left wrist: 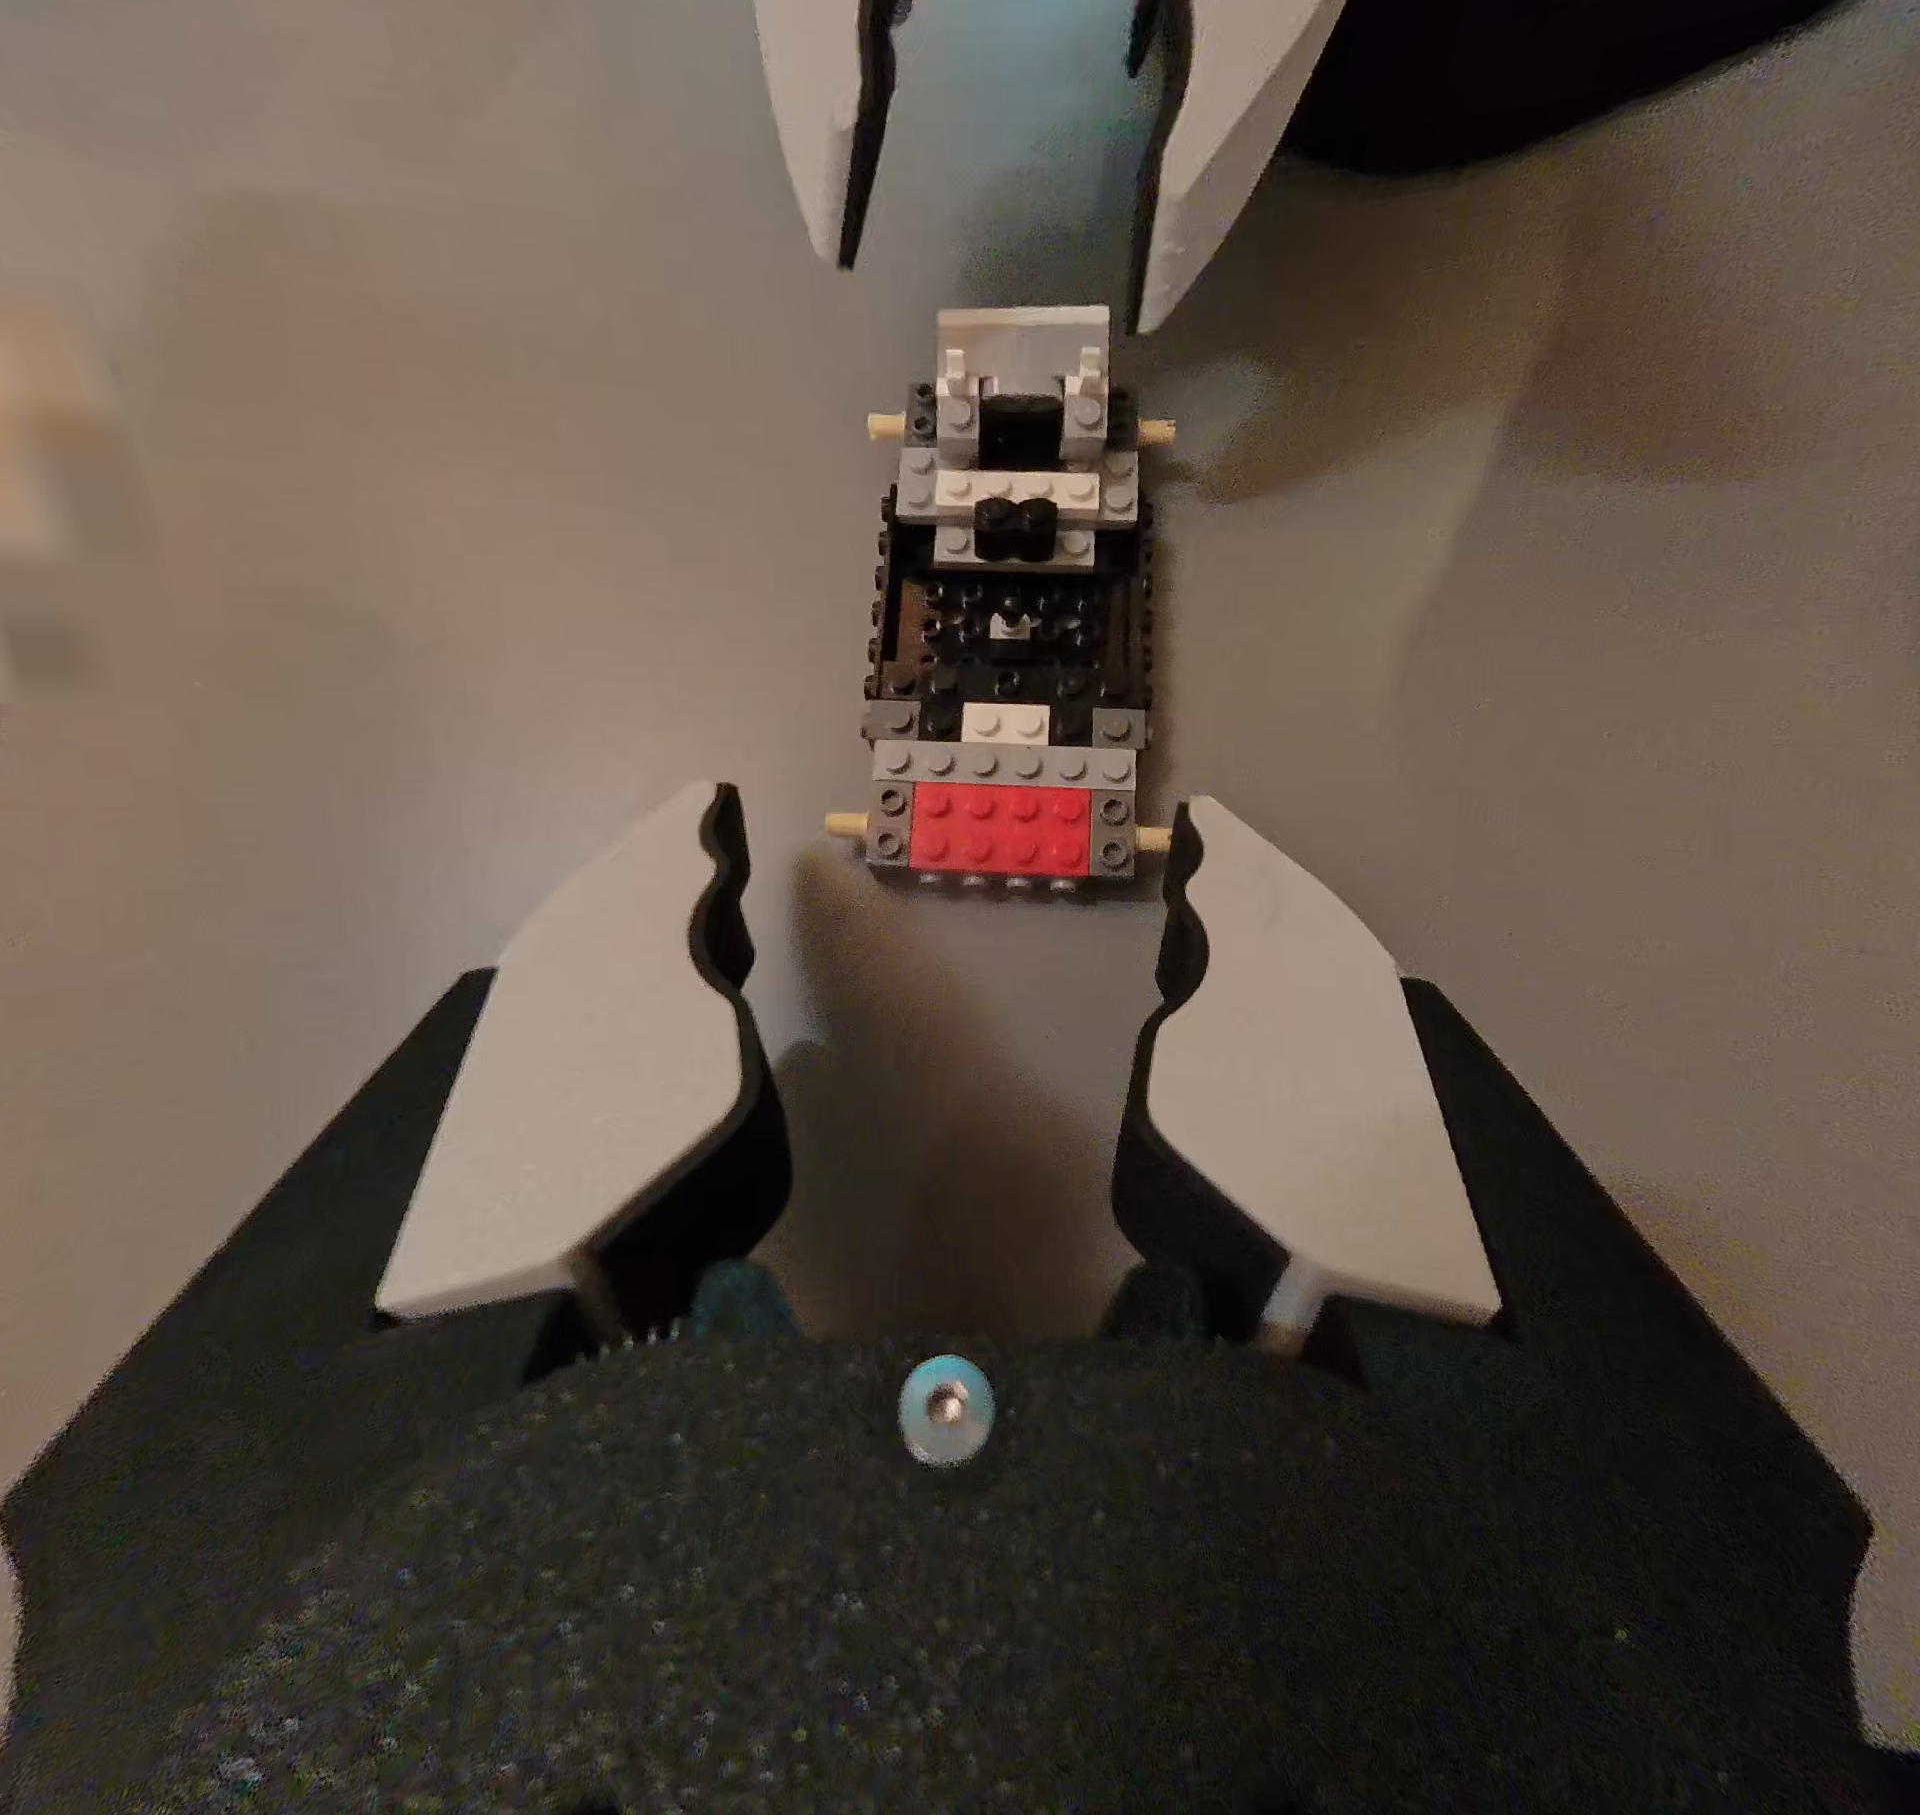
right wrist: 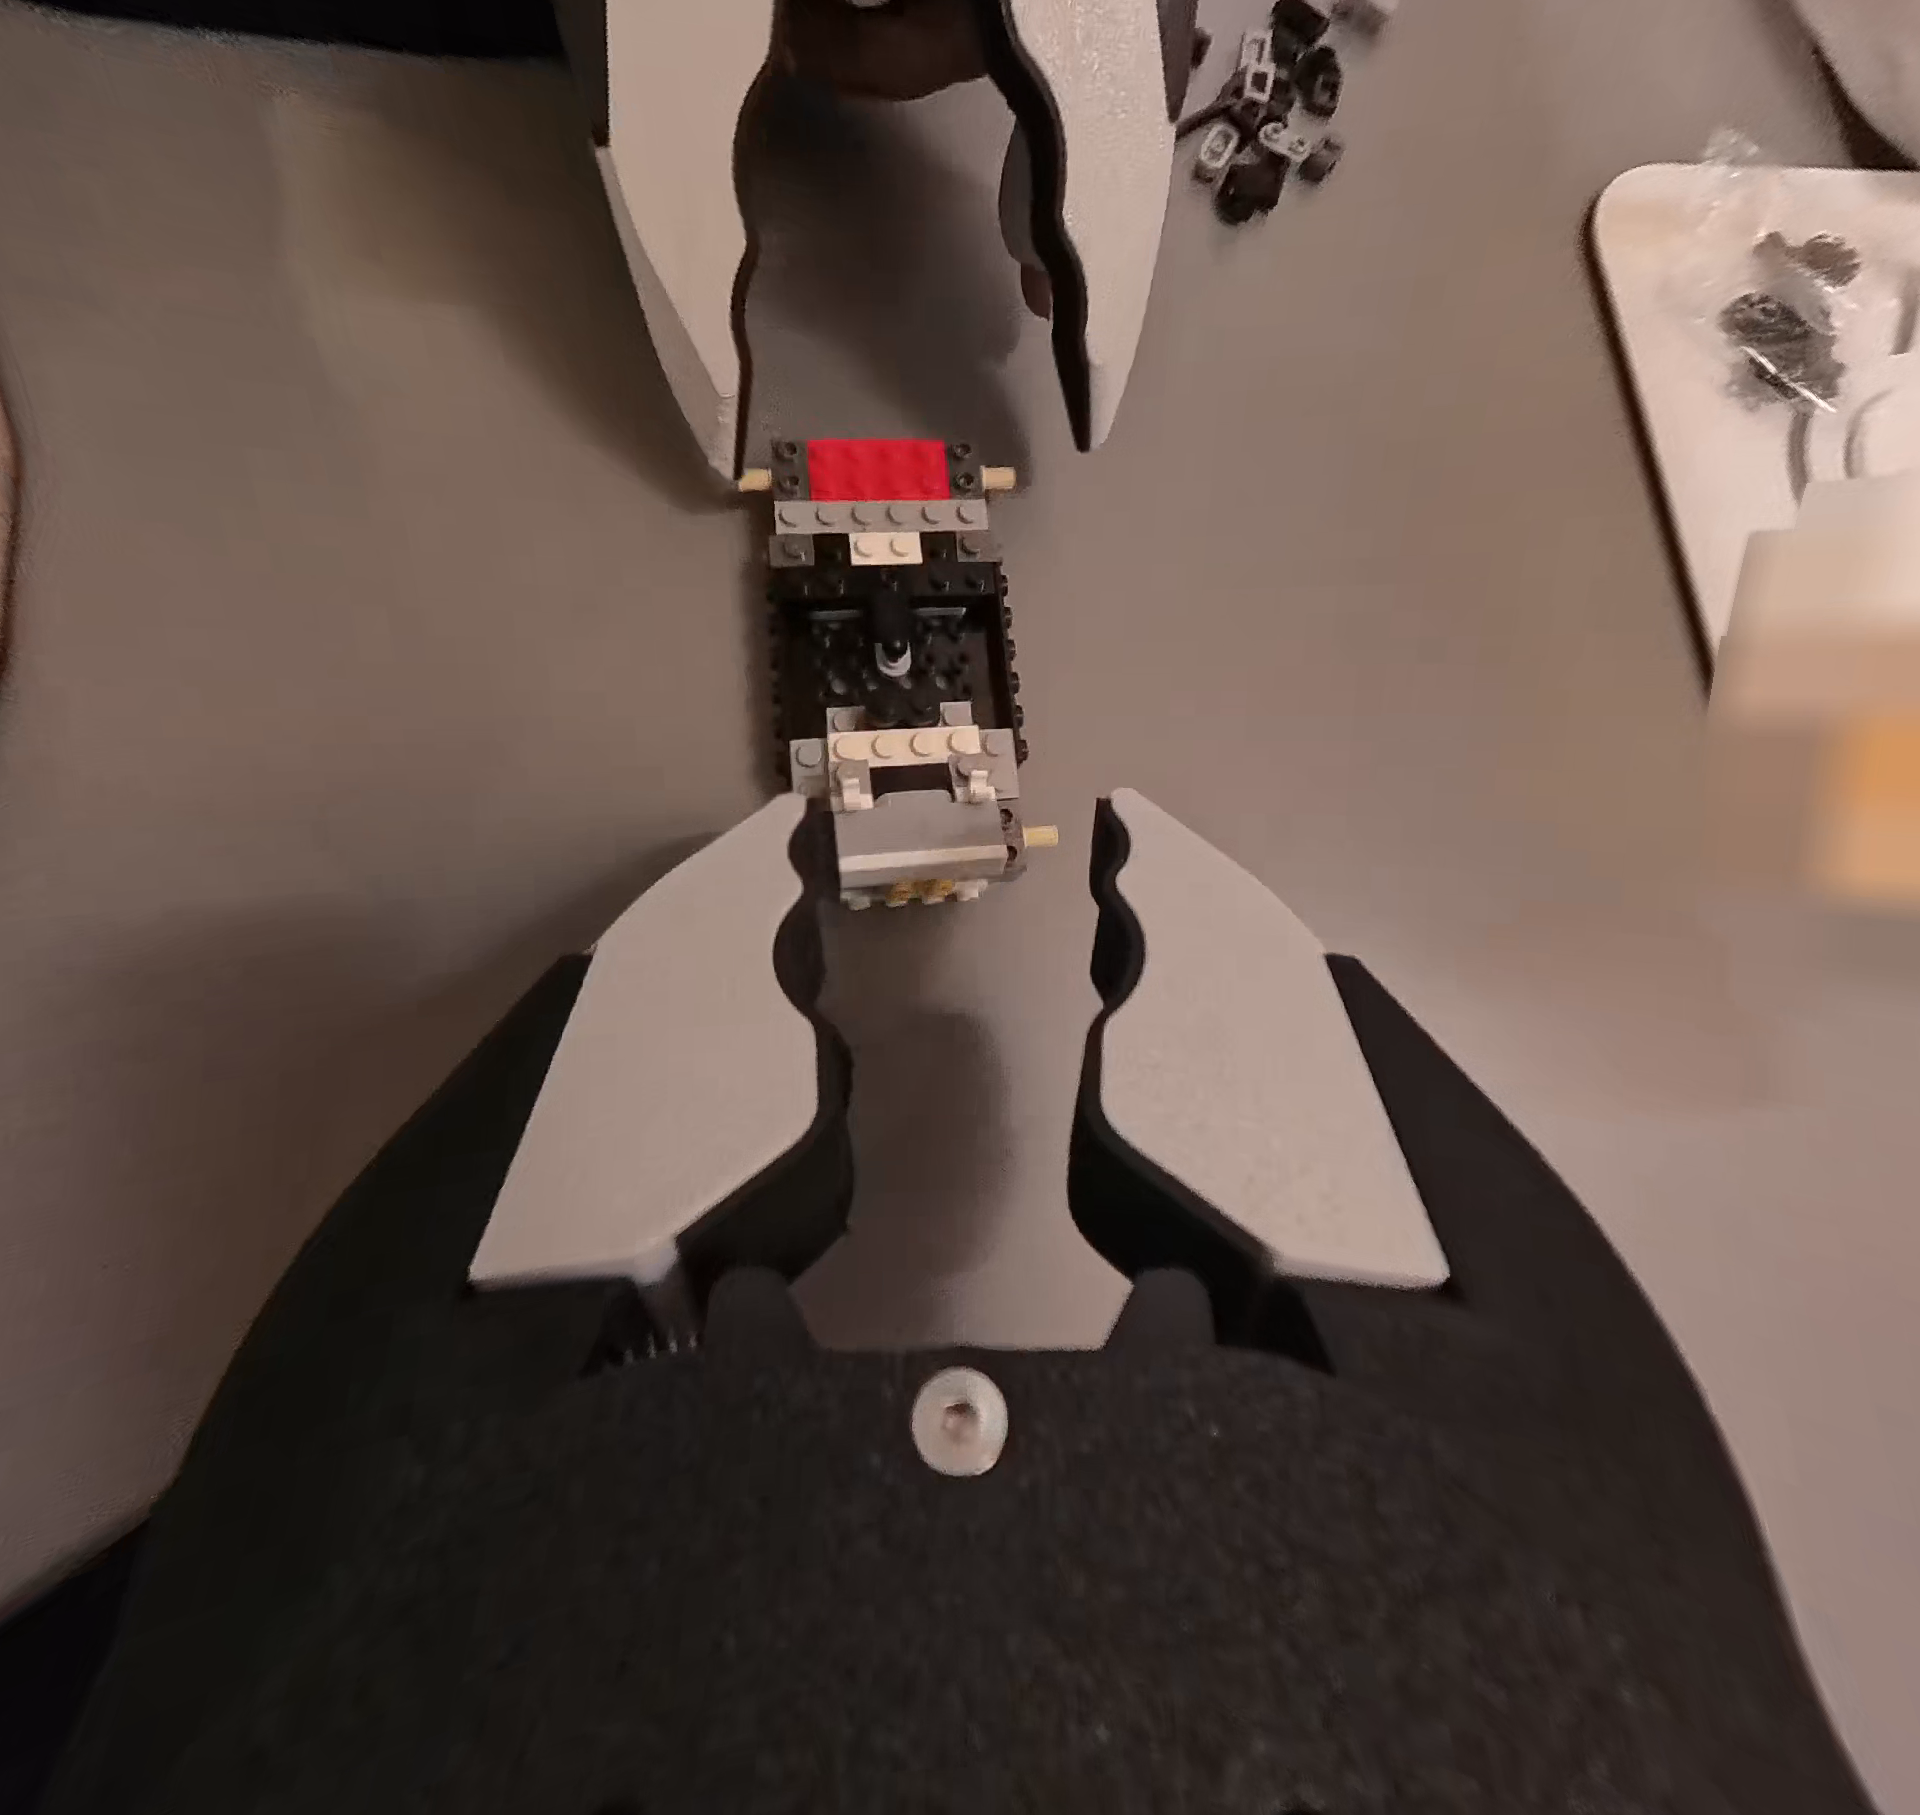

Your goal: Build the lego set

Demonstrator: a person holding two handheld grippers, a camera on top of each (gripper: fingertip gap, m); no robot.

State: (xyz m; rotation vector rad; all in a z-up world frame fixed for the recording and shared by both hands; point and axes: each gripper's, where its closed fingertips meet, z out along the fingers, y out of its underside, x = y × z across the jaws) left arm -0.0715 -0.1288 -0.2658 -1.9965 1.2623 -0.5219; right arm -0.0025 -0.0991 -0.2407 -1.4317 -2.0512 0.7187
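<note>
A half-built lego car (left wrist: 1006, 612) of black, grey and white bricks with a red plate at one end lies on the grey table. My left gripper (left wrist: 961, 820) is open, its tips on either side of the red end, not closed on it. My right gripper (right wrist: 945, 815) is open at the opposite end, where a grey hinged flap (right wrist: 920, 835) sits; its left finger (right wrist: 727, 892) is close beside the flap. Each gripper shows at the top of the other's view: the right one in the left wrist view (left wrist: 987, 290), the left one in the right wrist view (right wrist: 904, 446).
A heap of loose small black and grey lego parts (right wrist: 1273, 92) lies at the far right. A white tray (right wrist: 1662, 363) with a clear bag of dark parts (right wrist: 1777, 331) stands at the right edge. A pale box (right wrist: 1829, 726) sits in front of it. About 9 cm separates my left fingertips from my right.
</note>
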